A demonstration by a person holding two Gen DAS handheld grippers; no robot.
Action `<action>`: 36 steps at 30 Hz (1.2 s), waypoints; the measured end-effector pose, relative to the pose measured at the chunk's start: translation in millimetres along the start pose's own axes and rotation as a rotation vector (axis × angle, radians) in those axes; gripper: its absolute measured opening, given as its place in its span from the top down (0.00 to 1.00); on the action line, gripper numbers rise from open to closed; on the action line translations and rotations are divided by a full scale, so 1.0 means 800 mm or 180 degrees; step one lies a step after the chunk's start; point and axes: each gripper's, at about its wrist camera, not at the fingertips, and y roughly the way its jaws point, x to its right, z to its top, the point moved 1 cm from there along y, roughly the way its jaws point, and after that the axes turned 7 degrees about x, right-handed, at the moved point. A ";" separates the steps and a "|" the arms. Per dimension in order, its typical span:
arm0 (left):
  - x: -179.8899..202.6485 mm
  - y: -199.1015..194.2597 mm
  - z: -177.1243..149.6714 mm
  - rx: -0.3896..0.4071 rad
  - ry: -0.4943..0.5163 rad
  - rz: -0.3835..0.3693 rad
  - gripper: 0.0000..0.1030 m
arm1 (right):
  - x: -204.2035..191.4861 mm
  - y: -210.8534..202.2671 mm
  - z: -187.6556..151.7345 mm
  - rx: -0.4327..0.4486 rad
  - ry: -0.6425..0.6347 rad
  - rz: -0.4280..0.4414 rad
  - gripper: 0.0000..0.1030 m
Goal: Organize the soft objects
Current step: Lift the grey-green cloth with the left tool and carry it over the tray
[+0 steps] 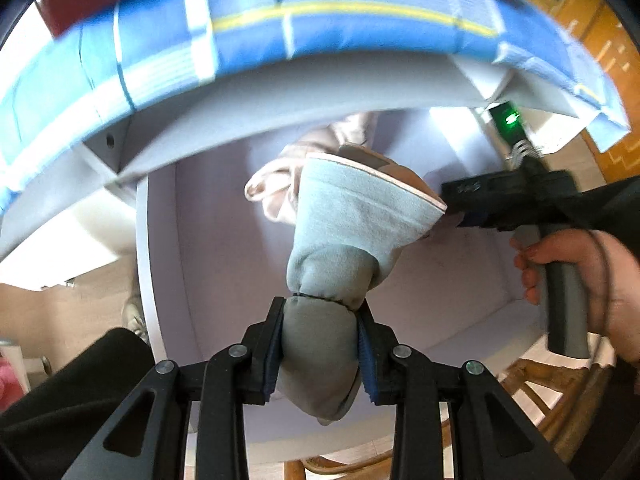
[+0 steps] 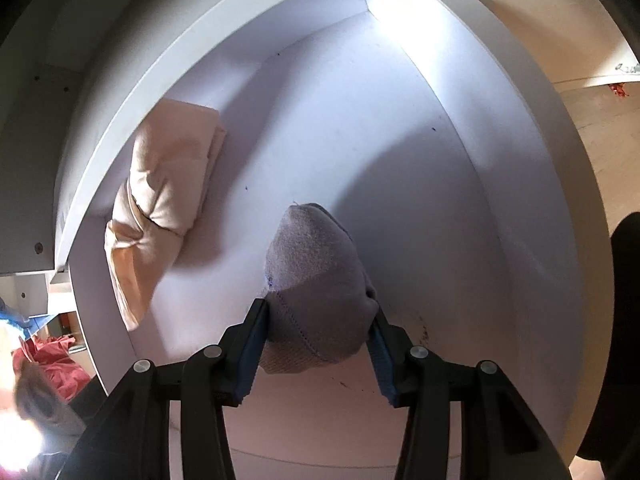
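My left gripper point(image 1: 320, 312) is shut on a rolled grey and pale blue sock bundle point(image 1: 352, 232), held in front of a white shelf compartment point(image 1: 208, 240). A beige folded cloth point(image 1: 280, 184) lies inside, behind the bundle. My right gripper point(image 2: 318, 312) is shut on a grey-purple rolled sock bundle point(image 2: 316, 272) inside the same white compartment point(image 2: 360, 120). The beige folded cloth point(image 2: 160, 200) lies to its left against the wall. The right gripper also shows at the right of the left wrist view point(image 1: 456, 200), held by a hand point(image 1: 580, 276).
A blue plaid cloth point(image 1: 320, 28) lies on top of the shelf unit. A wooden chair point(image 1: 540, 392) stands below at the right. Red fabric point(image 2: 52, 368) lies low at the left outside the compartment.
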 end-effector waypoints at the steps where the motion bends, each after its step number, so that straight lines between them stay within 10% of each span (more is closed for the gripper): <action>1: 0.002 -0.011 0.003 0.0043 0.0023 -0.0027 0.68 | 0.002 -0.002 -0.002 -0.0004 -0.0006 0.0001 0.53; 21: 0.005 -0.205 0.107 0.0827 0.0125 -0.0250 0.68 | 0.011 -0.004 -0.005 -0.0040 0.0022 0.0050 0.53; 36: -0.017 -0.229 0.232 0.0901 0.0259 0.0028 0.68 | 0.028 -0.019 -0.001 -0.0059 0.0101 0.0086 0.53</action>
